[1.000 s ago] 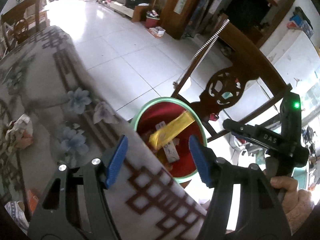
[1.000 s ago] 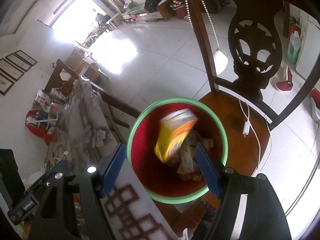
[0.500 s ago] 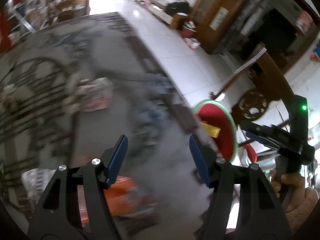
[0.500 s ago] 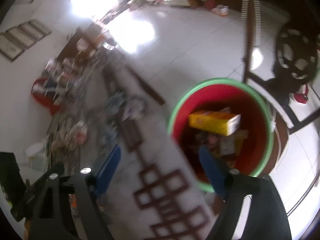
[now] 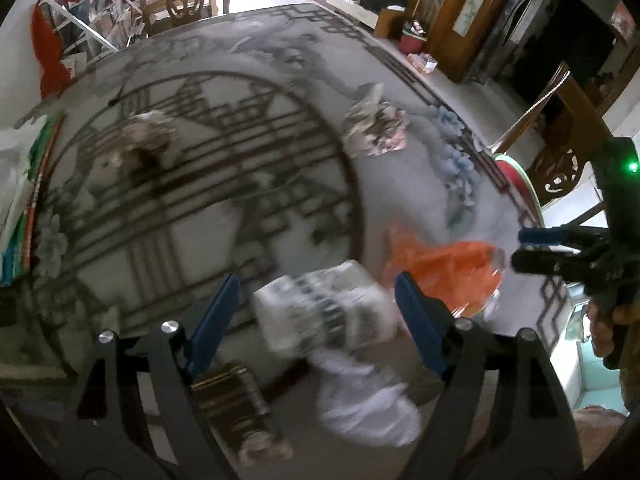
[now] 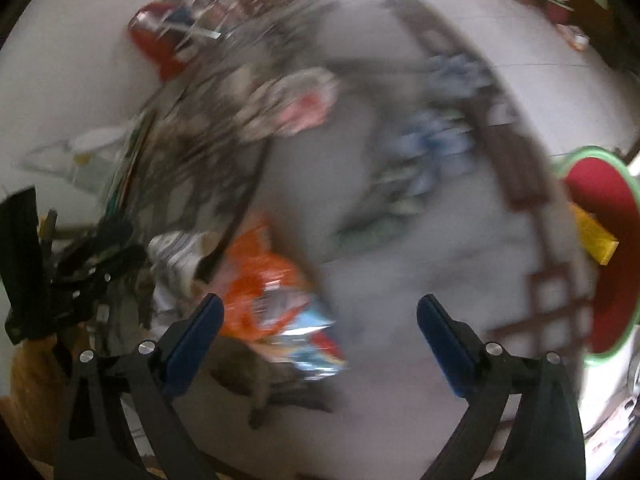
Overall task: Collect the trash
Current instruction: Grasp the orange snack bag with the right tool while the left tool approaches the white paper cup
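No legible text, dark print on white packet (image 5: 324, 312) smeared by blur, orange wrapper (image 6: 256, 276) markings unreadable, door placard (image 5: 470, 14) too small to read

A: Left wrist view?
B: Rides the left tool (image 5: 316, 312), tilted steeply down over the patterned table (image 5: 224, 168), close to a white printed packet (image 5: 324, 308). The right tool (image 5: 560, 248) shows at its right edge.

A: Right wrist view?
B: Rides the right tool (image 6: 320, 332), also angled down at the table (image 6: 400, 280), heavily blurred. The left tool (image 6: 92, 256) shows at its left edge.

A: Shared ground?
B: Orange wrapper (image 5: 448, 264) (image 6: 256, 272), crumpled paper (image 5: 376, 128) (image 6: 292, 104), red bin (image 5: 516, 176) (image 6: 604, 248) beyond the table's edge.
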Demonstrator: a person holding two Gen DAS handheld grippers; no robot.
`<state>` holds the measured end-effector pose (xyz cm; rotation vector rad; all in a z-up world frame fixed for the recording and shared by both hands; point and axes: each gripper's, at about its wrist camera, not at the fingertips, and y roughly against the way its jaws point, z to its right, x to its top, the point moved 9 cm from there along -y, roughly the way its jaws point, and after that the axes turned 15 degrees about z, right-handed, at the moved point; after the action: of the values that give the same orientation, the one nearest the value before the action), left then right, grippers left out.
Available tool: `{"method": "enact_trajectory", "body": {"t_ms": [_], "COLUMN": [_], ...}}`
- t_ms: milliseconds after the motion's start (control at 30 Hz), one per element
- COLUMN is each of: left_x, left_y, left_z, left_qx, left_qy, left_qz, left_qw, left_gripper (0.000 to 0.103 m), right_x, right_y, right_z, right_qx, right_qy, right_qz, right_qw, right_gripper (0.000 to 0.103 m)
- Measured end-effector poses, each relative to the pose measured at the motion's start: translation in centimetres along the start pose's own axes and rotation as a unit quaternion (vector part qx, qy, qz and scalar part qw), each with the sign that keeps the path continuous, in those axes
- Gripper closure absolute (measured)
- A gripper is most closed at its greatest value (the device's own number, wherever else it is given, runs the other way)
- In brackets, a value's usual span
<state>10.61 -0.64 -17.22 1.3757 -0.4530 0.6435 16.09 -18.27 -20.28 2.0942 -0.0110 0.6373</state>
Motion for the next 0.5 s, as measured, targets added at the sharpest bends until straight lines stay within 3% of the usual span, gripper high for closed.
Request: {"method": "enact_trajectory", "body": {"t_ms": [133, 267, 300, 367, 500], "left_x": [-0.9, -1.8, -2.0, -2.3, -2.9], "left_y": [0.5, 0.3, 0.1, -0.4, -1.5], "left_z": [-1.2, -0.7, -0.5, -0.1, 0.4], "left_qx": [-0.011, -0.038, -0.042, -0.047, -0.064], "left_qy": [0.002, -0.034, -0.048, -0.077, -0.111], "left_qz": [-0.003, -0.019, -0.024, -0.031, -0.048], "left_qw": [0.9999, 0.9985, 0.9977, 0.9954, 0.9906], "left_gripper": [0.024, 0.021, 0.021, 0.021, 0.021], "right_x": [-1.9, -3.2, -3.1, -3.2, -2.6], "right_y": [-2.5, -4.2, -4.1, -3.8, -2.5], "right_z": [-2.5, -3.0, -3.1, -3.2, -2.4], "right_qx": [0.017, -0.002, -0.008, -0.010, -0.019], "right_qy": [0.001, -0.001, 0.003, 0.000, -0.027], "right_qz": [-0.029, -0.034, -0.026, -0.016, 0.017], "right_qw": [0.999, 0.999, 1.000, 1.000, 0.999], "right_gripper": [0.009, 0.011, 0.015, 0.050, 0.052]}}
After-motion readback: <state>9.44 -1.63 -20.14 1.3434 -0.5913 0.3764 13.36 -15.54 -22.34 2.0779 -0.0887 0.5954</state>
